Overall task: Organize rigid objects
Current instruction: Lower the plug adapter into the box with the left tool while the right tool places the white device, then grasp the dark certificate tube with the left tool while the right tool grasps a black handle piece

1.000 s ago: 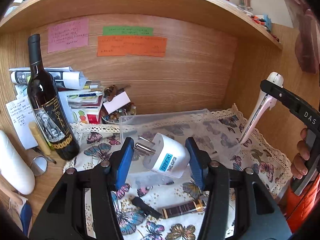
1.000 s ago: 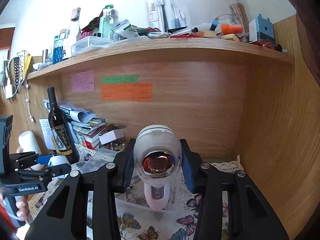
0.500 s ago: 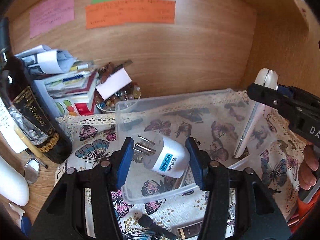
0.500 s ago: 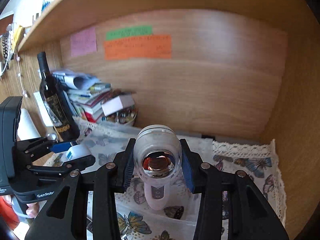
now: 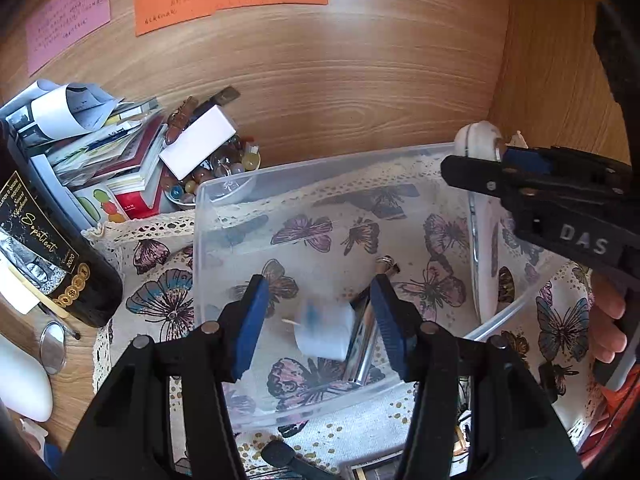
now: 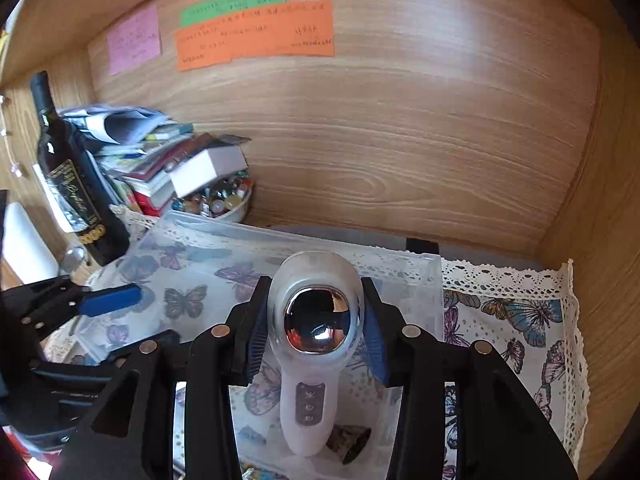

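Above the clear plastic bin [image 5: 208, 240], the left gripper [image 5: 316, 324] hangs with its fingers spread apart; the white travel adaptor [image 5: 324, 332], blurred, lies loose between them inside the bin, touching neither pad, just beside a metallic object [image 5: 362, 344]. At the bin's right side, the right gripper [image 6: 316, 336] has its fingers closed on the head of a white handheld device [image 6: 310, 400], whose handle points down into the bin. Beneath the bin lies a butterfly-print cloth [image 6: 520, 320]; a dark wine bottle [image 5: 44, 256] stands at left on the bench [image 5: 24, 332].
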